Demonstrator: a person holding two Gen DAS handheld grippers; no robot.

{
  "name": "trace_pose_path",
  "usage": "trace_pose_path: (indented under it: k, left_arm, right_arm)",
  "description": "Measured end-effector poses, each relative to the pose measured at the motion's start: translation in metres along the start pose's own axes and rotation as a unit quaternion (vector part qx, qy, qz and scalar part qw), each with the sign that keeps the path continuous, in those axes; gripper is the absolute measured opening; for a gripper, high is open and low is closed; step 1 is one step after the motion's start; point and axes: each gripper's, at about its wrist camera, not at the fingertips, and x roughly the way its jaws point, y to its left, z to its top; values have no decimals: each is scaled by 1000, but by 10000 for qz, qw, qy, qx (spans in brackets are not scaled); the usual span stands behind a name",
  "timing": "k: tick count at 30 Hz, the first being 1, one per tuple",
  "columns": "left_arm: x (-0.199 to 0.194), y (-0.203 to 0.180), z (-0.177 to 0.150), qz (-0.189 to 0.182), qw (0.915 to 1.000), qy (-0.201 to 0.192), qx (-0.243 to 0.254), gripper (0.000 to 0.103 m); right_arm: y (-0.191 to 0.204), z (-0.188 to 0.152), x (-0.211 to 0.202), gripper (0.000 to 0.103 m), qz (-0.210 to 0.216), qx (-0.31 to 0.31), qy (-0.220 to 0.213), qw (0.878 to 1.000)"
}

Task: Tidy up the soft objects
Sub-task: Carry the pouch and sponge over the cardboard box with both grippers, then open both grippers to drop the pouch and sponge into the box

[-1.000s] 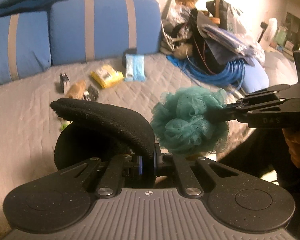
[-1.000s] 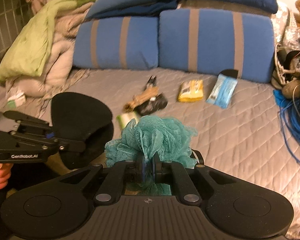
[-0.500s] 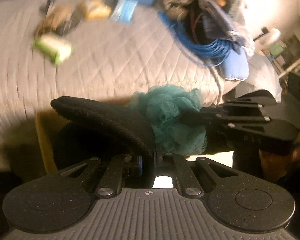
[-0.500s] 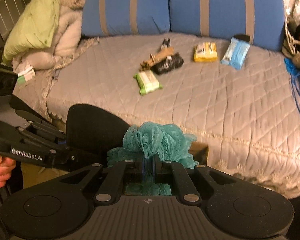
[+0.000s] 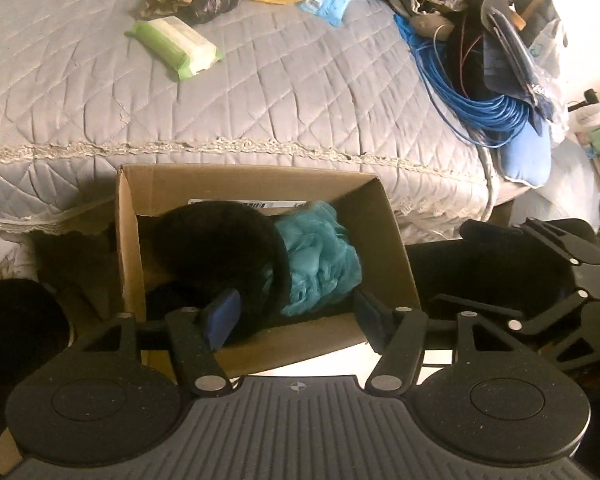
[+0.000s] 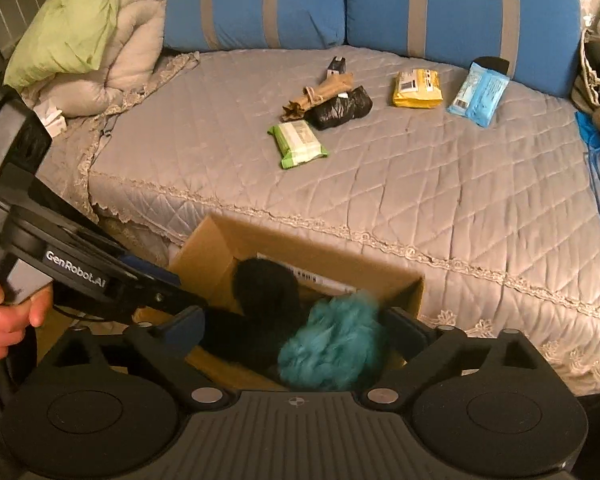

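A cardboard box (image 5: 384, 232) stands on the floor against the bed's front edge; it also shows in the right wrist view (image 6: 208, 248). Inside it lie a black soft pad (image 5: 224, 248) and a teal mesh bath pouf (image 5: 320, 256), side by side. In the right wrist view the black pad (image 6: 266, 284) lies left of the blurred pouf (image 6: 336, 344). My left gripper (image 5: 296, 320) is open and empty just above the box's near side. My right gripper (image 6: 296, 332) is open and empty above the pouf.
On the grey quilted bed (image 6: 420, 160) lie a green wipes pack (image 6: 300, 144), a black bag with a brown paper bundle (image 6: 332, 104), a yellow pack (image 6: 418, 88) and a light blue pack (image 6: 478, 94). Blue cable coil (image 5: 472, 96) and clutter sit at the right. Blue cushions (image 6: 460, 4) line the back.
Both grippers moved down from above the bed to the box and opened. The black pad and the teal pouf left the fingers and now lie in the box.
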Motion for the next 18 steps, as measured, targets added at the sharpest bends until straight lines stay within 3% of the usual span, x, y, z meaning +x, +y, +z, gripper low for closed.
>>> trace_pose_path:
  k: [6, 18]
  left_arm:
    - [-1, -2, 0, 126, 9999, -45, 47, 62]
    - [-6, -5, 1, 958, 9941, -427, 279, 62]
  right_arm:
    - [-2, 0, 6, 103, -153, 38, 129, 9998]
    - [-15, -2, 17, 103, -618, 398, 383, 9966]
